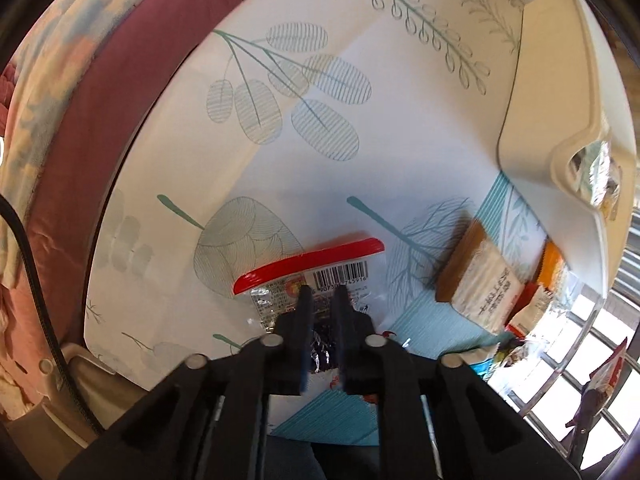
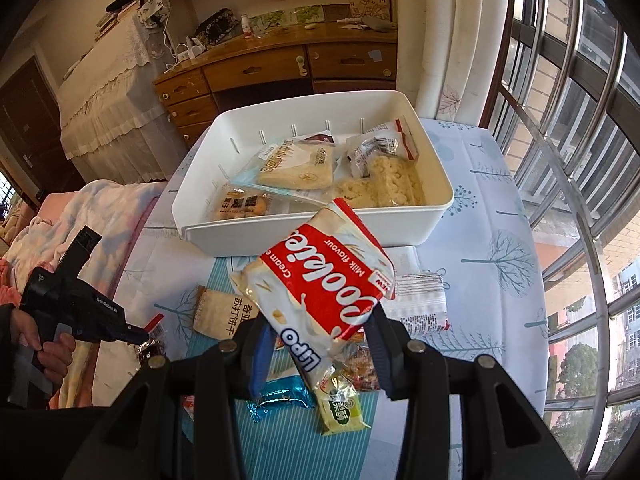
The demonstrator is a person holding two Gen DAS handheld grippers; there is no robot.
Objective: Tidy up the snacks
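My left gripper (image 1: 323, 296) points down at the table, its jaws shut on a silver foil snack packet (image 1: 308, 264) that has a red edge and a barcode. In the right wrist view that gripper (image 2: 140, 335) sits low at the left, held by a hand (image 2: 48, 354). My right gripper (image 2: 320, 346) is shut on a red-and-white cookie packet (image 2: 324, 280), lifted above the table just in front of the white bin (image 2: 320, 236). Several wrapped snacks lie inside the bin. In the left wrist view the bin (image 1: 560, 100) stands at the far right.
On the leaf-print tablecloth (image 1: 280, 152) lie a brown-and-cream cracker packet (image 2: 218, 312), a blue packet (image 2: 284, 394), a yellow-green packet (image 2: 340, 408) and a white packet (image 2: 420, 304). A blanket-covered bed (image 2: 80, 216) borders the left, window bars (image 2: 560, 160) the right.
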